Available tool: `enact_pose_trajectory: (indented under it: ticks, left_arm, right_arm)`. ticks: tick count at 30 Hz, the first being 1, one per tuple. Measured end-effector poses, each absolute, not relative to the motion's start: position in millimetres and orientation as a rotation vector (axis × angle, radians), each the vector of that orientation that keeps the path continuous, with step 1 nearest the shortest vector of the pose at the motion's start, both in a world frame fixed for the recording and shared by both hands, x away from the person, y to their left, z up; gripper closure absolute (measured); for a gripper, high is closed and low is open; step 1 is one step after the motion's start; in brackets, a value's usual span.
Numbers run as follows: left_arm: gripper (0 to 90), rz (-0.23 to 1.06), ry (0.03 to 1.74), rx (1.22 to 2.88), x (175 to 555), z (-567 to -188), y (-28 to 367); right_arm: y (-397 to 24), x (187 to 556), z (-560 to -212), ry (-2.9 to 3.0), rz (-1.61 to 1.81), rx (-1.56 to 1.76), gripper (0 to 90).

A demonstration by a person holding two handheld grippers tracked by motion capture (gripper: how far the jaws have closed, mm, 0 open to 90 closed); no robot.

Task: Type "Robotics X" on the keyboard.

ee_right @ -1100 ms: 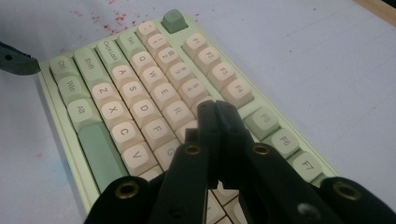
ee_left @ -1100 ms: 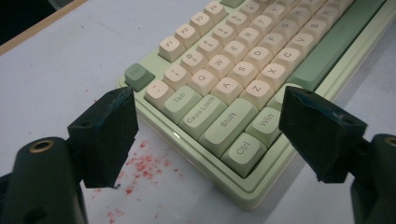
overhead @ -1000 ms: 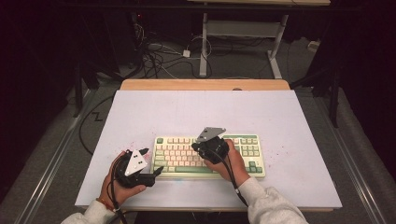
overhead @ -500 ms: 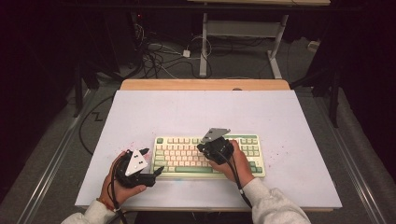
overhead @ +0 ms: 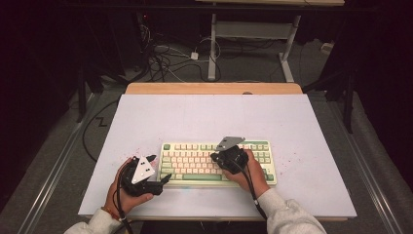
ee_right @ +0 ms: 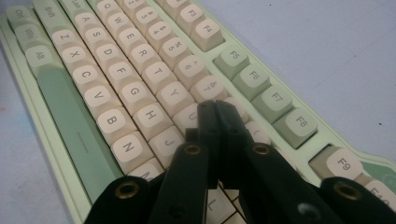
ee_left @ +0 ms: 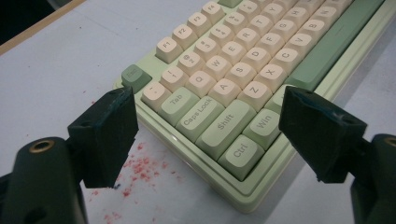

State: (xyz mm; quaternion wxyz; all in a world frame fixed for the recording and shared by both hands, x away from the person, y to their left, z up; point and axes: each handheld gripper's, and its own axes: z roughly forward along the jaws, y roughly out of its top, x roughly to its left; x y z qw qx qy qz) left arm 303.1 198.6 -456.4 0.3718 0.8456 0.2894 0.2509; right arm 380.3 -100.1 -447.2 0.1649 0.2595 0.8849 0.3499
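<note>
Item under work: a green-and-cream keyboard (overhead: 218, 162), lying flat near the front edge of the white table (overhead: 209, 117), square to the person. The right gripper (ee_right: 217, 112) has its jaws pressed together with nothing between them; the joined tip sits over the middle rows, at the keys right of Y and H, either touching or just above them; contact cannot be confirmed. The left gripper (ee_left: 205, 135) rests wide open at the keyboard's left end, jaws flanking the Ctrl corner, touching nothing. Red specks (ee_left: 140, 165) mark the table beside that corner.

Judgement: key-pressing step in hand. Next move calls for a short, straight downward push on one key, avoiding its neighbours.
</note>
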Motion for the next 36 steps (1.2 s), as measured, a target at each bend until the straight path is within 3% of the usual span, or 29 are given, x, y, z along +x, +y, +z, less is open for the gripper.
enact_pose_trajectory:
  ticks: [36]
  left_arm:
    - [19.3, 0.638, 0.742, 2.160, 303, -455, 199]
  right_arm:
    - [-71, 356, -431, 2.515, 1.142, 0.613, 90.0]
